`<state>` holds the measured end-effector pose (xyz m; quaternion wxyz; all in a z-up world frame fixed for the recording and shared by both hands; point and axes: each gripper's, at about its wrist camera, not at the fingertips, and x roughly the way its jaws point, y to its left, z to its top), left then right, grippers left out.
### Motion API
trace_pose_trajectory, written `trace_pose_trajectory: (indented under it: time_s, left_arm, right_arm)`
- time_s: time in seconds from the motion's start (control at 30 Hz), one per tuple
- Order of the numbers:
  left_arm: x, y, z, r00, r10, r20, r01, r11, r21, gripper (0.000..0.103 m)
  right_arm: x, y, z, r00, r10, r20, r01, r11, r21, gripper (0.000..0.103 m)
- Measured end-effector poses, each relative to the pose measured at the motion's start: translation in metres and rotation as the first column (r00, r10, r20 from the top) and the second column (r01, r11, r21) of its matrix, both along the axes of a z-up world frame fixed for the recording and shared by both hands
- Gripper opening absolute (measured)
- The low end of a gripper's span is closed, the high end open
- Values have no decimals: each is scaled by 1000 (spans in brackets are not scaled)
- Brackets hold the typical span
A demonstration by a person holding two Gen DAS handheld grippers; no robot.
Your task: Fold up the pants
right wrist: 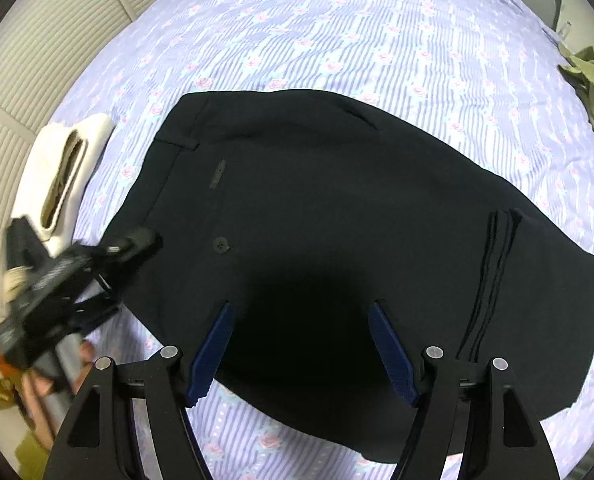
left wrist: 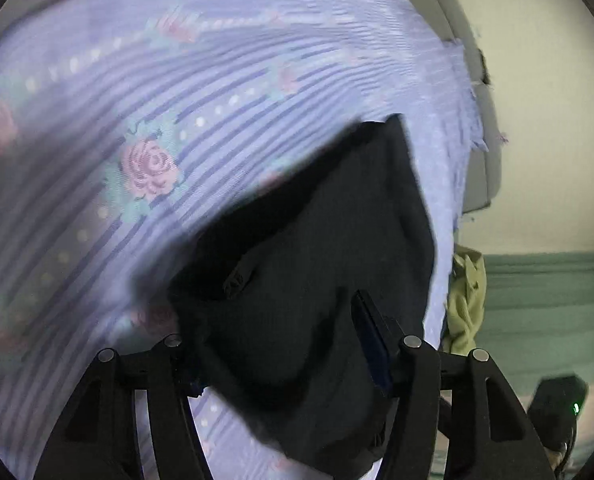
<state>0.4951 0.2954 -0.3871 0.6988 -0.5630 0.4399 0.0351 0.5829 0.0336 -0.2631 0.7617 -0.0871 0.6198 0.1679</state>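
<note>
- Up close, our left hand-held gripper (left wrist: pixel 285 364) has the black pants (right wrist: pixel 337 220) bunched between its fingers at the waist corner, jaws about half open. Can't tell for sure if the pads actually press the cloth.
- Our right hand-held gripper (right wrist: pixel 301 344) hangs over the pants, jaws wide, holding nothing.
- Pants lie folded flat on the bed's lavender flowered sheet (right wrist: pixel 337 40).
- Further out: a white folded garment (right wrist: pixel 63 168) beside the waistband, an olive-green cloth (right wrist: pixel 593 88) at the bed's far edge.
</note>
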Motion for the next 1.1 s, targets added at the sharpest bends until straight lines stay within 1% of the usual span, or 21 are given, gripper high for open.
trace_pose_trajectory:
  time_s: [0.03,0.07,0.1,0.13,0.23,0.3,0.33,0.37,0.43,0.47,0.5,0.53,0.6,0.63,0.7,0.73,0.77,0.9,1.0,1.07,1.1]
  left_arm:
    - [0,-1,1,1000,10,-8,-10,1000,-2,56]
    - [1,-1,5,1000,12,-26,-12,1000,9,51]
    - [3,-4,12,998,-7,-56,10,998,63,34]
    - [3,-8,23,997,-38,-60,45,992,121,26]
    - [-2,-20,57,998,-64,-29,69,973,222,21]
    - [-2,-39,104,995,-96,19,84,939,335,21]
    - [0,-45,117,993,-111,28,93,923,373,20]
    - [5,-59,138,990,-137,40,106,894,436,20]
    - [7,-90,180,977,-204,61,134,814,566,20]
    - [9,-110,199,968,-242,68,147,764,629,20]
    - [10,-137,222,953,-293,81,157,702,694,20]
    - [13,-154,233,943,-322,90,161,672,723,20]
    - [15,-201,259,905,-410,112,173,596,784,20]
    - [17,-212,265,893,-435,116,178,577,797,20]
    - [24,-259,281,849,-512,131,195,534,823,20]
    - [30,-273,285,837,-532,131,204,525,826,20]
    - [35,-299,289,811,-570,133,222,511,831,20]
    - [48,-374,291,752,-644,141,266,492,829,20]
    - [58,-434,274,712,-692,116,313,462,830,20]
    - [74,-479,247,688,-723,61,389,439,810,20]
    - [82,-497,232,680,-732,40,422,436,795,20]
  right_arm:
    - [1,3,-2,1000,-4,0,4,1000,-4,71]
    - [3,0,-2,1000,-6,-2,6,1000,-7,71]
    - [3,-2,-2,1000,-9,-2,9,1000,-7,71]
    - [2,-5,-2,1000,-16,-1,16,1000,-5,71]
    - [2,-24,3,999,-44,-3,44,999,22,71]
    - [3,-47,12,998,-64,5,64,997,34,71]
    - [2,-57,16,997,-77,10,76,996,42,71]
    - [2,-69,22,996,-92,15,91,994,52,71]
    - [1,-96,36,992,-122,26,120,990,74,71]
    - [0,-110,44,990,-135,39,131,988,83,71]
    - [-2,-127,55,987,-147,61,141,986,85,71]
    - [-3,-142,64,985,-153,83,146,986,82,71]
    - [-6,-171,81,977,-168,127,159,984,79,71]
    - [-8,-187,89,973,-179,148,170,983,77,71]
    - [-11,-218,102,962,-203,180,193,978,75,71]
    - [-12,-235,107,957,-215,194,205,976,71,71]
    - [-14,-249,110,953,-225,205,216,974,67,71]
    - [-21,-315,114,932,-292,216,285,957,61,71]
    - [-28,-361,105,916,-358,178,347,933,89,71]
    - [-33,-387,96,906,-391,159,380,920,96,71]
    - [-36,-406,91,900,-410,147,401,912,90,71]
